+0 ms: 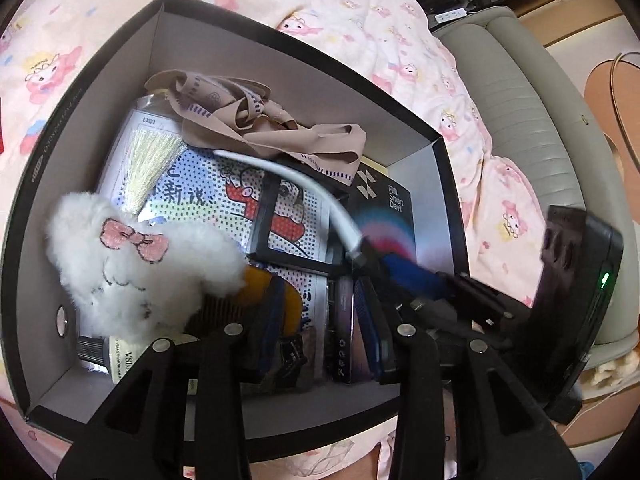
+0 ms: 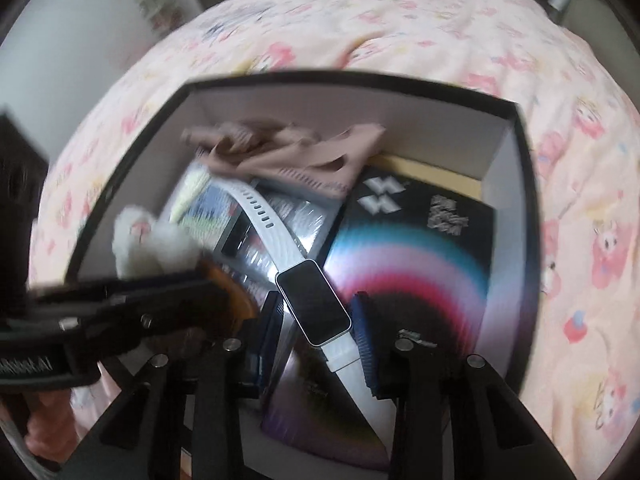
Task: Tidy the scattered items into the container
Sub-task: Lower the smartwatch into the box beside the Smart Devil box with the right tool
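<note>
Where beige fabric drapes, box holds watch, plush.

Pink cartoon-print bedspread, grey padded bed frame.

box on bed; in box: plush toy left; watch centre

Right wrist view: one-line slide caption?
White-strapped smartwatch between the right gripper's fingers, over the filled black box.
</note>
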The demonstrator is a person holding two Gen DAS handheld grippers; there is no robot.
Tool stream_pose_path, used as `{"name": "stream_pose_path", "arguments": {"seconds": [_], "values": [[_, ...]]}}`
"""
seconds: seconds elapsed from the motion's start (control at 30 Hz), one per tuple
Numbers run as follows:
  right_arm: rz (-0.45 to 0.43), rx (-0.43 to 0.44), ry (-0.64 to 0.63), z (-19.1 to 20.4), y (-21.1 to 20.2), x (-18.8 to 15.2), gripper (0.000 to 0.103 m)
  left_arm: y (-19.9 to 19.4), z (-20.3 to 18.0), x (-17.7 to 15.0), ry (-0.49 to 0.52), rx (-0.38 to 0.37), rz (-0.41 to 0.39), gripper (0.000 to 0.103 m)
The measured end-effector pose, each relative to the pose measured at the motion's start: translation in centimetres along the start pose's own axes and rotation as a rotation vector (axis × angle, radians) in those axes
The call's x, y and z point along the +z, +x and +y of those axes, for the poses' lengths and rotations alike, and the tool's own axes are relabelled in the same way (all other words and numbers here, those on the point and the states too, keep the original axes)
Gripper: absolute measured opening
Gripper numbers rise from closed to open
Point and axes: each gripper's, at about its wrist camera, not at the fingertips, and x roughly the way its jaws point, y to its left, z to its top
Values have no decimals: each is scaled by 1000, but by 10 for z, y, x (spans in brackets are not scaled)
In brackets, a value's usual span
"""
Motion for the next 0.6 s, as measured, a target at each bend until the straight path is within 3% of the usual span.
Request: {"name": "stream_pose_path", "arguments": {"seconds": [0.2,0.4,0.5,0.6], "values": [[-112,-21,54,-12,-30,3,31,-4,6,1,1,28,-7,35],[-144,128,79,-4,-38,4,23,-7,8,1,9,10,-18,35],[-163,68,56,6,-49,-4,23,-3,10,6,-6,-4,-17,35],[-102,43,68,8,-33,-6,23,4,11,14,-40,-53,-8,35]]}}
